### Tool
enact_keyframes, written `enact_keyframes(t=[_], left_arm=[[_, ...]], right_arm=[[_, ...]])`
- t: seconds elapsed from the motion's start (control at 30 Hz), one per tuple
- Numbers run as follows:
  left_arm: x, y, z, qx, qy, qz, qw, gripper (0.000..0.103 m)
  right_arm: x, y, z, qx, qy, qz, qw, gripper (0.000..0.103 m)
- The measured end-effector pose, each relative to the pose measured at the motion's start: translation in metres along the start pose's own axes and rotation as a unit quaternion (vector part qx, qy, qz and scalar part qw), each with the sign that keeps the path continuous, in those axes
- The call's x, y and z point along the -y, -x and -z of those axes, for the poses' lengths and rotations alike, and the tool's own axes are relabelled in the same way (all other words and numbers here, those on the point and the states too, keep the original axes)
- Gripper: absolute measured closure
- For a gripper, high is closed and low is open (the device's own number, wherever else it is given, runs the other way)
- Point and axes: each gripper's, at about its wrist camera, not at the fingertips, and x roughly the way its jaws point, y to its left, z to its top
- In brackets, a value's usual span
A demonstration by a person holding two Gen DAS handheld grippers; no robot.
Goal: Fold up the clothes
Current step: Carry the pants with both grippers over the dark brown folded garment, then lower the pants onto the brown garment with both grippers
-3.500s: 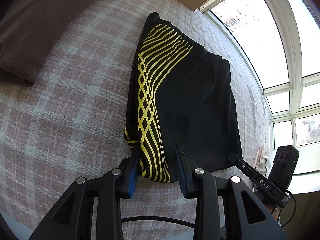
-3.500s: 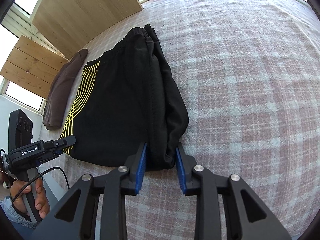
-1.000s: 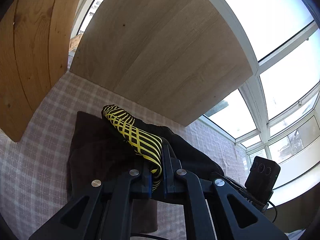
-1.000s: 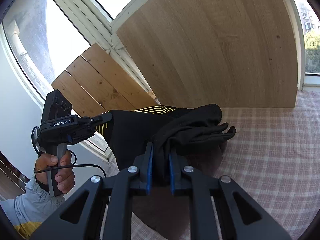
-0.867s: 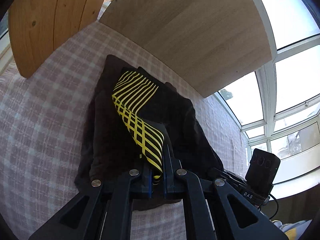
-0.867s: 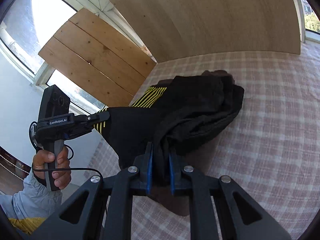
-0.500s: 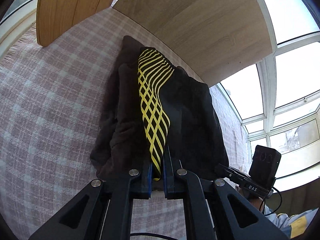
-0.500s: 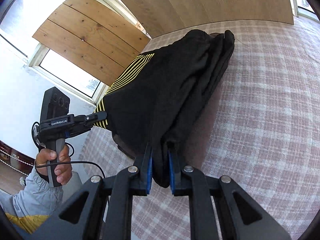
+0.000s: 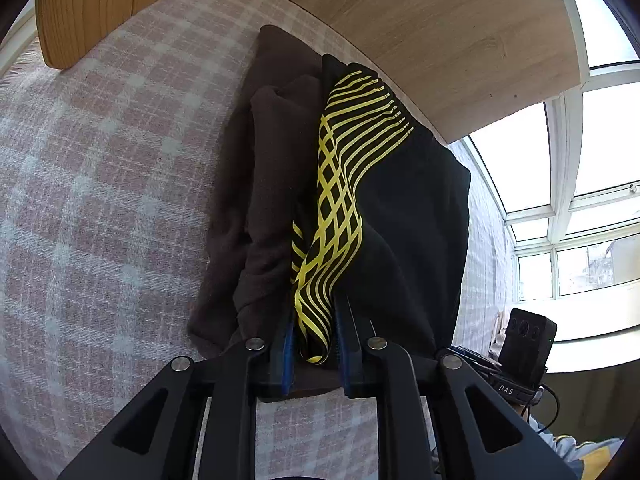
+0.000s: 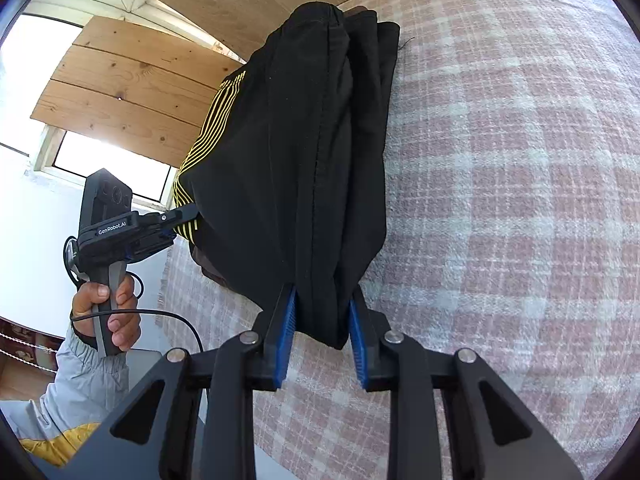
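Black shorts [image 9: 400, 220] with yellow criss-cross stripes lie stretched over a brown folded cloth [image 9: 256, 184] on the plaid bed cover [image 9: 100, 200]. My left gripper [image 9: 314, 320] has its jaws opening; the striped hem sits loosely between the blue pads. My right gripper [image 10: 322, 304] is also opening, with the plain black corner of the shorts [image 10: 288, 160] slack between its pads. In the right wrist view the left gripper [image 10: 176, 216] stands at the shorts' striped corner, held by a hand [image 10: 108, 300].
Wooden panels [image 9: 400, 20] rise at the far edge of the bed, right behind the brown cloth. Bright windows [image 9: 592, 160] stand to the right. Plaid cover [image 10: 520, 160] stretches wide to the right of the shorts. A cable hangs from the left gripper's handle.
Both grippers came down and laid the shorts onto the brown cloth. Their jaws, shut on the fabric before, now stand apart around it.
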Motion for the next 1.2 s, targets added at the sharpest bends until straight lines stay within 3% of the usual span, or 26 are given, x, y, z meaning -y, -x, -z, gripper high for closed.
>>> enact_keyframes(t=[0.1, 0.17, 0.23, 0.4, 0.5, 0.57, 0.63, 0.7, 0.77, 0.87, 0.97, 1.03, 1.2], left_arm=[[0.000, 0.004, 0.001, -0.008, 0.004, -0.008, 0.9999, 0.070], [0.000, 0.016, 0.003, 0.008, 0.005, -0.039, 0.9992, 0.046], [-0.002, 0.031, 0.005, 0.028, 0.011, -0.063, 0.9975, 0.035], [-0.008, 0.067, 0.003, 0.081, 0.030, -0.064, 0.9942, 0.035], [0.006, 0.074, -0.016, 0.103, 0.015, -0.056, 0.9930, 0.035], [0.021, 0.070, -0.031, 0.114, -0.005, -0.065, 0.9914, 0.034], [0.032, 0.068, -0.048, 0.125, -0.027, -0.080, 0.9886, 0.028], [0.039, 0.057, -0.064, 0.130, -0.042, -0.095, 0.9860, 0.028], [0.041, 0.038, -0.085, 0.113, -0.045, -0.101, 0.9874, 0.028], [0.044, 0.013, -0.117, 0.080, -0.055, -0.080, 0.9921, 0.028], [0.046, -0.009, -0.147, 0.052, -0.070, -0.057, 0.9946, 0.028], [0.045, -0.026, -0.162, 0.031, -0.079, -0.049, 0.9952, 0.028], [0.049, -0.052, -0.176, -0.007, -0.107, -0.036, 0.9936, 0.028]], right_arm=[[0.000, 0.020, 0.006, 0.014, 0.017, 0.036, 0.999, 0.075], [-0.001, 0.036, 0.005, 0.033, 0.032, 0.056, 0.997, 0.075], [-0.011, 0.047, -0.004, 0.050, 0.055, 0.069, 0.995, 0.075], [-0.060, 0.038, -0.049, 0.088, 0.145, 0.062, 0.984, 0.075], [-0.066, 0.014, -0.095, 0.120, 0.169, 0.049, 0.977, 0.075], [-0.068, -0.007, -0.124, 0.120, 0.184, 0.063, 0.973, 0.076], [-0.054, -0.029, -0.149, 0.109, 0.170, 0.105, 0.974, 0.076], [-0.028, -0.046, -0.165, 0.078, 0.116, 0.114, 0.984, 0.076], [-0.016, -0.042, -0.166, 0.075, 0.083, 0.098, 0.989, 0.076], [-0.024, -0.006, -0.146, 0.114, 0.089, 0.075, 0.987, 0.075], [-0.006, 0.011, -0.128, 0.129, 0.058, 0.066, 0.988, 0.060], [0.012, 0.005, -0.123, 0.117, 0.030, 0.057, 0.991, 0.059], [0.054, -0.008, -0.118, 0.118, -0.061, -0.031, 0.991, 0.059]])
